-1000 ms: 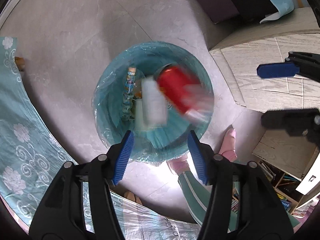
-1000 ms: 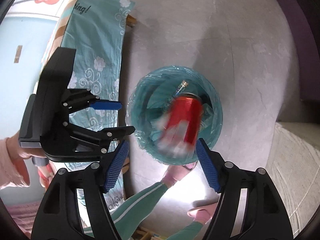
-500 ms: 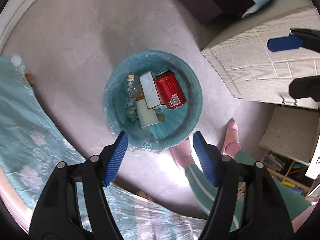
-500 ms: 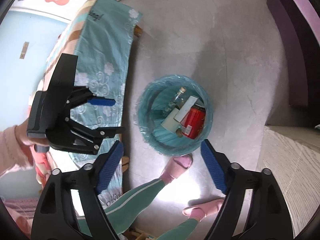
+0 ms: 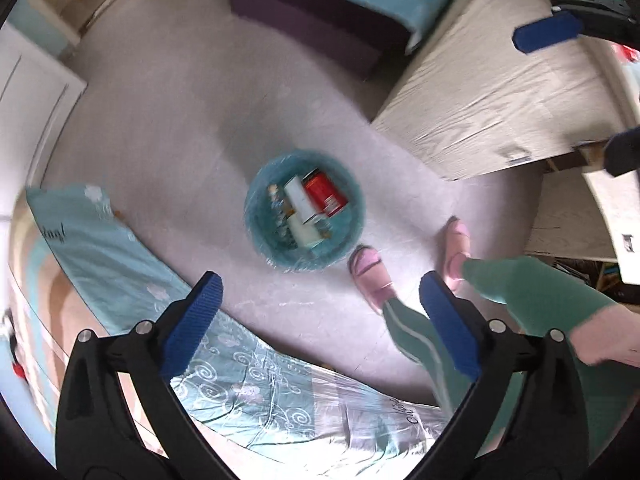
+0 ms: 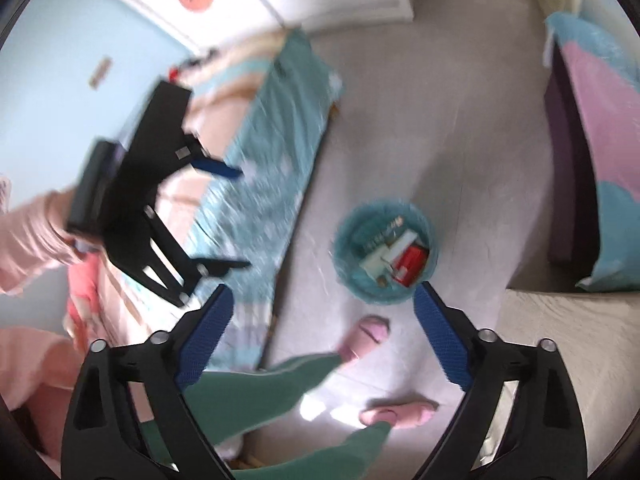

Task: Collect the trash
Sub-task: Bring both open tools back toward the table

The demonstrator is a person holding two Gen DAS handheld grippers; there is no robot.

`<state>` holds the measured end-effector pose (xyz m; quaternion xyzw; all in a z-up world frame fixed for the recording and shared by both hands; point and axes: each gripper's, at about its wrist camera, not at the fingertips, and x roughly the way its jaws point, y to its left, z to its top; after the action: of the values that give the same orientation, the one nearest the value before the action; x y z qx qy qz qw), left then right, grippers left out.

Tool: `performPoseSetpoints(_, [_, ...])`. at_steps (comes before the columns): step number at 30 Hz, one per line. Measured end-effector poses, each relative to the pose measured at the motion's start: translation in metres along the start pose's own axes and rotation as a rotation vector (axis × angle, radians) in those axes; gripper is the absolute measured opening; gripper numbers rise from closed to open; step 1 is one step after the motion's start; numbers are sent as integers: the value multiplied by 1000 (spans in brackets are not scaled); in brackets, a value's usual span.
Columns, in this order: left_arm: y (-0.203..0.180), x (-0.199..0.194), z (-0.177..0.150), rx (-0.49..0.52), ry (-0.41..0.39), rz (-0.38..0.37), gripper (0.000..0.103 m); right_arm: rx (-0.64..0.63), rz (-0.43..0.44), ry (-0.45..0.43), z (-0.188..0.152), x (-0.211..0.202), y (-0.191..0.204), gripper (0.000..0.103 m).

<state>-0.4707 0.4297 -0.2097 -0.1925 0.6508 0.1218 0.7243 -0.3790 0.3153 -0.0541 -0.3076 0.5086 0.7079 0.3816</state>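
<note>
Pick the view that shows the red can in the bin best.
Left wrist: it looks almost straight down into the bin, so the red can shows its side and label. Right wrist sees the can smaller, blurred, partly behind the far rim.

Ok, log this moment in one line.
left gripper: open, empty | right gripper: open, empty | can, carton: in bin | both jaws just opened wider

Open floor (image 5: pixel 208 128) all round the bin (image 5: pixel 352 236); bed (image 5: pixel 132 264) crowds one side, desk (image 5: pixel 492 96) the other, slippered feet (image 5: pixel 370 276) just beside the rim.
</note>
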Motion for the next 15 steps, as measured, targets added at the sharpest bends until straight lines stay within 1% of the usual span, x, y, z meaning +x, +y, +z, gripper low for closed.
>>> performPoseSetpoints(1, [-12,-17,6,25,-26,-14,96,2,2,-21,-3,-15,2,93])
performPoseSetpoints(2, [-21,-28,11,43,-44,-23,96,3,-8,-37,-10,-38,4,93])
performPoseSetpoints(4, [-49,-55,28,107,-84,-49,96,6,-42,-61,-22,-70,7,93])
performPoseSetpoints(5, [-66,-66,37,146,-104,-60,96,16,-69,-90,-33,-94,7,94])
performPoseSetpoints(6, [-80,-76,45,189,-127,-61,96,26,-84,-112,-42,-108,6,95])
performPoseSetpoints(8, [-112,-96,63,284,-179,-48,96,66,-121,-189,-70,-150,0,97])
performPoseSetpoints(9, [-129,-104,72,330,-200,-46,96,81,-141,-215,-82,-163,-3,97])
performPoseSetpoints(10, [-149,-114,85,385,-221,-51,96,113,-178,-247,-100,-183,-11,97])
performPoseSetpoints(13, [-196,-126,112,491,-250,-65,96,196,-262,-283,-149,-224,-35,97])
performPoseSetpoints(15, [-236,-128,133,571,-263,-55,96,240,-325,-302,-182,-248,-49,97])
